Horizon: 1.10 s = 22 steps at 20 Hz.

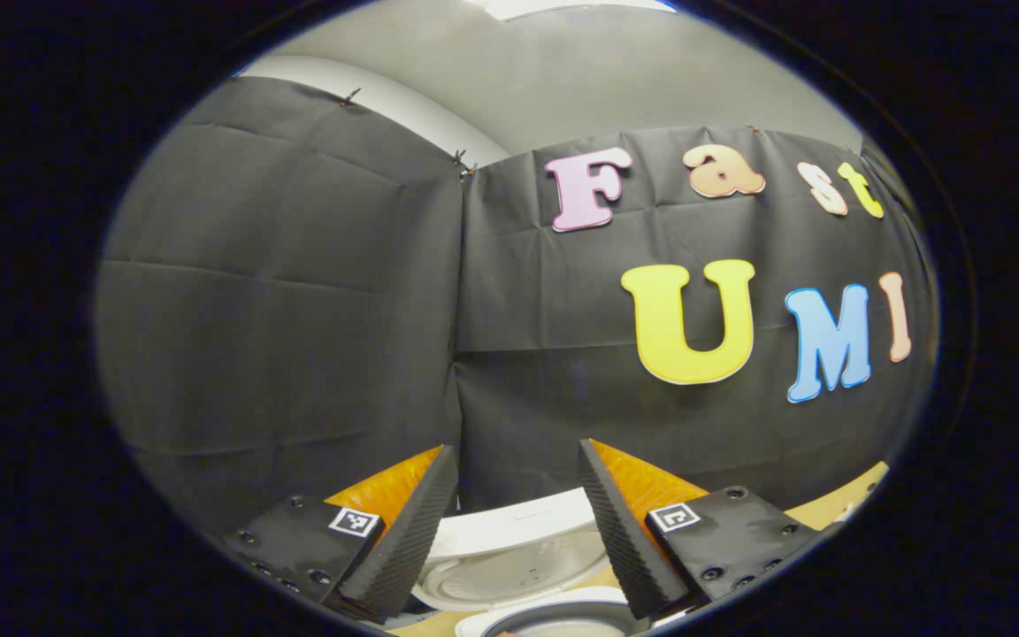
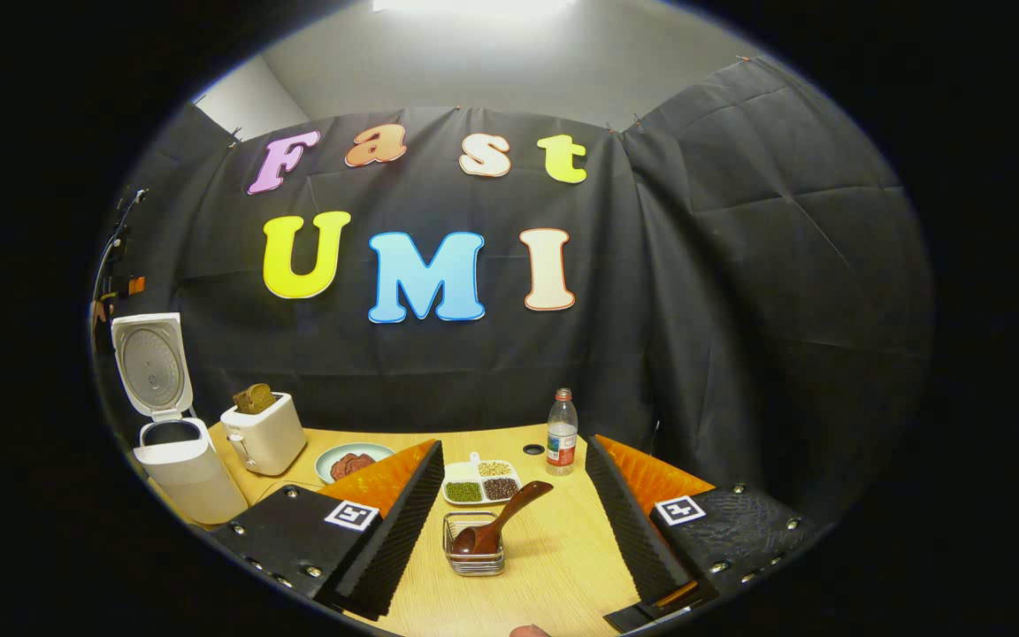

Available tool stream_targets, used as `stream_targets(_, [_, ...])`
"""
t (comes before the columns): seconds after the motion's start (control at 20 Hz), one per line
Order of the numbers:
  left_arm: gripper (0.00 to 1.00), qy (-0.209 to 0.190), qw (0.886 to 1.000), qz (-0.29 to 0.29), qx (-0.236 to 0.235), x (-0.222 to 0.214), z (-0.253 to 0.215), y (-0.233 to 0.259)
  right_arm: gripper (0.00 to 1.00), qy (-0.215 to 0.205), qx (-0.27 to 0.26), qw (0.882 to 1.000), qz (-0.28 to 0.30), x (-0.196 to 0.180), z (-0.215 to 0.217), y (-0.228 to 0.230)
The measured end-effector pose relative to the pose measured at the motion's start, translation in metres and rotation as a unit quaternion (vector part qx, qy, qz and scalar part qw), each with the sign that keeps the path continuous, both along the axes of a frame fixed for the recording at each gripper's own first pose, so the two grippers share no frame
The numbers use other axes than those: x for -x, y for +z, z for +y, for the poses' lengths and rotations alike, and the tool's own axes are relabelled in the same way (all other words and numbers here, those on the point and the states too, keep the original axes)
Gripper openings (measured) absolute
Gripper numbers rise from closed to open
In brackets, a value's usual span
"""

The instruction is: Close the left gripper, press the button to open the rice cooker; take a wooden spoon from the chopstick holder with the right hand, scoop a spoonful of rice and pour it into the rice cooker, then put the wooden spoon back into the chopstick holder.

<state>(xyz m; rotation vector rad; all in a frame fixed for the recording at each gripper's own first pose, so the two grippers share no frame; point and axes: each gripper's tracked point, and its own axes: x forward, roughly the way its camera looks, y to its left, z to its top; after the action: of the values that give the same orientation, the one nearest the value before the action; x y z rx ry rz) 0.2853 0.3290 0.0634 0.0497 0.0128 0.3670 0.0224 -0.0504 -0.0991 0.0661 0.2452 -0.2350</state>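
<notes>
While both hand-held grippers, left (image 1: 517, 522) and right (image 2: 514, 522), gape released, the wooden spoon (image 2: 499, 524) leans in the chopstick holder (image 2: 474, 554); the rice cooker (image 2: 175, 442) stands lid-up at the counter's (image 2: 554, 566) left edge.

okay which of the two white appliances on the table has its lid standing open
The rice cooker at the table's far left: its lid stands upright over the pot. The toaster beside it has no lid, just bread poking out.
</notes>
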Motion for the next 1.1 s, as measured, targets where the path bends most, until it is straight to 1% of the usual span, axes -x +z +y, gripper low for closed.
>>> stream_targets(0.05, [0.95,0.004,1.000,0.010,0.009,-0.011,0.009,-0.006,0.98,-0.003,0.003,1.000,0.003,0.003,-0.001,-0.001])
stream_targets(0.1, [0.99,0.005,0.999,0.021,0.023,-0.020,0.013,-0.015,0.98,-0.006,0.006,1.000,0.005,0.005,-0.003,-0.001])
stream_targets(0.15, [0.92,0.007,0.999,0.035,0.037,-0.026,0.016,-0.025,0.98,-0.006,0.007,1.000,0.008,0.007,-0.003,-0.002])
stream_targets(0.2, [0.99,0.008,0.998,0.046,0.048,-0.032,0.019,-0.033,0.98,-0.006,0.007,1.000,0.010,0.008,-0.003,-0.003])
stream_targets(0.25, [0.92,0.010,0.996,0.062,0.058,-0.039,0.020,-0.045,0.98,-0.006,0.007,1.000,0.011,0.010,-0.004,-0.002])
stream_targets(0.3, [0.95,0.010,0.995,0.073,0.064,-0.043,0.020,-0.054,0.98,-0.006,0.008,1.000,0.011,0.010,-0.005,-0.001])
stream_targets(0.35, [0.95,0.013,0.994,0.084,0.068,-0.045,0.020,-0.062,0.98,-0.005,0.008,1.000,0.011,0.009,-0.007,0.001])
stream_targets(0.4, [0.95,0.019,0.994,0.089,0.058,-0.046,0.021,-0.062,0.98,-0.004,0.010,1.000,0.011,0.009,-0.008,0.003])
stream_targets(0.45, [0.92,0.016,0.994,0.092,0.055,-0.048,0.018,-0.062,0.98,0.000,0.011,1.000,0.009,0.008,-0.007,0.004])
stream_targets(0.55, [1.00,0.018,0.994,0.095,0.058,-0.046,0.017,-0.061,0.98,0.010,0.010,1.000,0.006,0.004,-0.004,0.009])
stream_targets(0.6, [0.99,0.017,0.993,0.099,0.063,-0.045,0.014,-0.061,0.98,0.017,0.008,1.000,0.004,0.001,-0.002,0.011])
stream_targets(0.7, [0.99,0.016,0.991,0.106,0.075,-0.038,0.007,-0.063,0.98,0.034,0.010,0.999,0.000,-0.006,0.001,0.013])
stream_targets(0.75, [1.00,0.015,0.991,0.109,0.077,-0.034,0.002,-0.063,0.98,0.041,0.013,0.999,0.000,-0.009,0.002,0.014])
stream_targets(0.8, [0.99,0.014,0.991,0.111,0.077,-0.029,-0.004,-0.062,0.98,0.050,0.014,0.999,-0.002,-0.012,0.003,0.016])
stream_targets(0.95, [0.99,0.008,0.991,0.110,0.073,-0.011,-0.023,-0.066,0.98,0.070,0.013,0.997,-0.011,-0.022,0.004,0.022])
stream_targets(1.05, [1.00,0.003,0.991,0.110,0.077,0.005,-0.037,-0.069,0.98,0.084,0.012,0.996,-0.016,-0.029,0.004,0.027])
stream_targets(1.1, [0.99,0.001,0.991,0.112,0.080,0.011,-0.045,-0.073,0.98,0.090,0.011,0.996,-0.019,-0.033,0.002,0.029])
